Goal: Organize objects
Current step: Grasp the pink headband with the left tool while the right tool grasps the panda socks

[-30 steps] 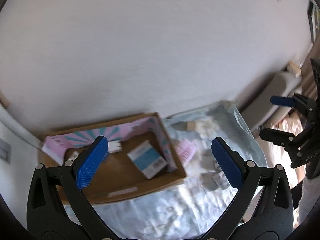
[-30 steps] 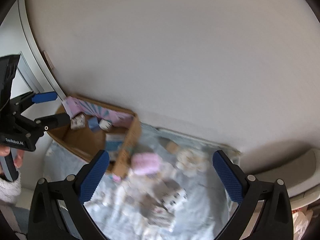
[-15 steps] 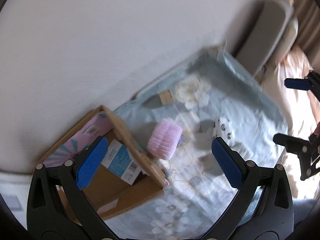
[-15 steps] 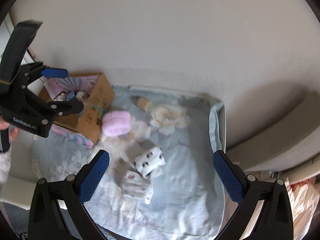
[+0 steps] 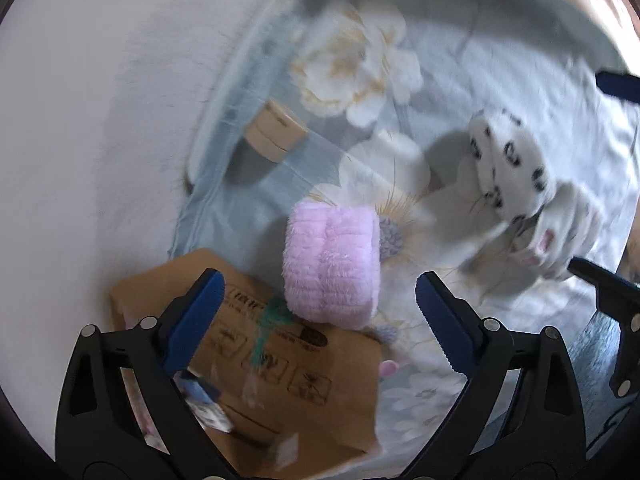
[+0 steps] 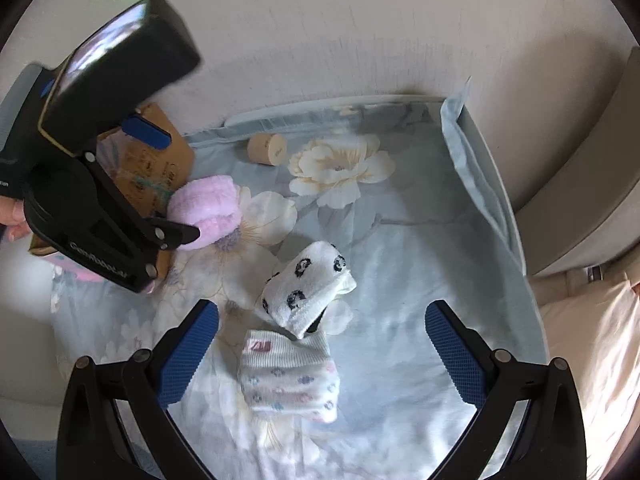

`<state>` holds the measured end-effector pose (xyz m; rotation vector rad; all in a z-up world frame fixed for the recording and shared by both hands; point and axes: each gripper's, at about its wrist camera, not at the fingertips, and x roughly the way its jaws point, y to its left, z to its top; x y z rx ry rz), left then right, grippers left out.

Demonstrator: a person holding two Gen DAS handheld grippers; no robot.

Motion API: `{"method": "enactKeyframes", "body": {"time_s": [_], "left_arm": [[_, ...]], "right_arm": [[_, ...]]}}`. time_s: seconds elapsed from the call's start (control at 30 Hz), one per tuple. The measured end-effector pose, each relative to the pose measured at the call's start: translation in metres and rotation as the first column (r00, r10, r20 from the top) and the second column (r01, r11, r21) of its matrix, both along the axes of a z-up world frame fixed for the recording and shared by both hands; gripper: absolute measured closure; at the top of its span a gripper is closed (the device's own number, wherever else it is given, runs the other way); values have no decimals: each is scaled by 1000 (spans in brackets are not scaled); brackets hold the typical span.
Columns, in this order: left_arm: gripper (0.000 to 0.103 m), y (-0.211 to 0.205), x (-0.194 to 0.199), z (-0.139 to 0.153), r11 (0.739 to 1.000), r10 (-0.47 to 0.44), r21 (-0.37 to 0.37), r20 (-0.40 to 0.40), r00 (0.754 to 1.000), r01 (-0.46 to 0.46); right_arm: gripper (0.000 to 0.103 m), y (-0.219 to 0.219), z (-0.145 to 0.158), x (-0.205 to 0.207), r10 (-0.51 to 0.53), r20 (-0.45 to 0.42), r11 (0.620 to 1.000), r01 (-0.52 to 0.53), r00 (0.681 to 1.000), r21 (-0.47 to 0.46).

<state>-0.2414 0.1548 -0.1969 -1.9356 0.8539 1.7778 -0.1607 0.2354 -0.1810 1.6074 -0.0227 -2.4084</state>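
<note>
1. Left wrist view: the left hand-held gripper is spread wide with nothing between its fingers, poised above a fluffy pink rolled sock. The roll lies on a pale blue floral sheet, touching the outer wall of a cardboard box.
2. Same view: a small wooden cylinder lies on its side near the sheet's edge by the wall. A white sock roll with black spots sits to the right, blurred.
3. Right wrist view: the right hand-held gripper is also wide open and empty, over a white sock roll with pastel dots. The spotted roll overlaps its far end.
4. Same view: the left hand-held gripper brackets the pink roll without touching it, beside the box.
</note>
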Motion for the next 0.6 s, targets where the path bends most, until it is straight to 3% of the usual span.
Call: {"method": "enactKeyframes", "body": {"time_s": [0.17, 0.43, 0.6], "left_arm": [[6, 1, 0, -22, 997, -69, -30, 68, 995, 71], [14, 0, 0, -38, 994, -103, -22, 124, 987, 106], [28, -3, -1, -40, 995, -98, -5, 146, 984, 100]], "right_arm": [[0, -8, -17, -6, -28, 1, 999, 28, 1000, 29], [24, -13, -41, -14, -84, 49, 996, 83, 995, 28], [33, -16, -44, -17, -100, 51, 994, 97, 994, 53]]}}
